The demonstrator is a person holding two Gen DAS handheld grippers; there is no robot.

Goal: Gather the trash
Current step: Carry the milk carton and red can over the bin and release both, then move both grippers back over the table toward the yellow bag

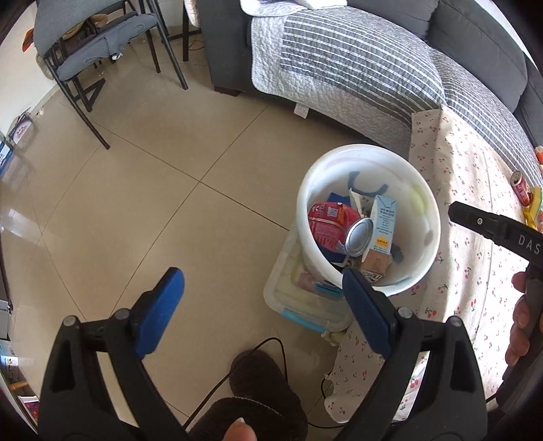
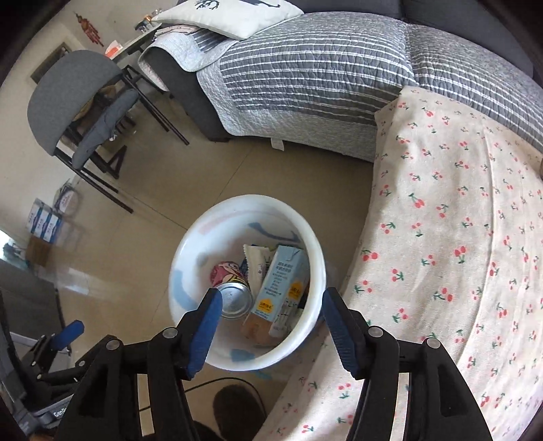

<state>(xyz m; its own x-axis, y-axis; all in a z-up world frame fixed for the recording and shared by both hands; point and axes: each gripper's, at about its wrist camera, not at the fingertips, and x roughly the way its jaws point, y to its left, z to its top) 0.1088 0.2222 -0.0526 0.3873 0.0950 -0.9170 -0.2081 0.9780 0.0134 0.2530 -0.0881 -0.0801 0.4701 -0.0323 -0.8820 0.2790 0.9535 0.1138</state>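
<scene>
Right tool point(image 2: 271, 327) and left tool point(image 1: 263, 313): both with fingers spread apart, holding nothing. Just ahead of the right tool, below its fingers, the white bin point(image 2: 315, 251) already holds a can point(image 2: 236, 300), a carton point(image 2: 280, 288) and wrappers. Remaining, by judgement: a red can point(image 1: 521, 188) and yellow packaging point(image 1: 536, 207) on the cloth-covered surface point(image 1: 475, 203), far right of the left tool.

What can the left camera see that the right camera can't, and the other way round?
Only the left view shows a red can and yellow wrappers left on the cherry-print cloth, plus a clear plastic box under the bin. Only the right view shows a white pillow on the sofa. Both show the white bin holding a blue carton, and open, empty tools.
</scene>
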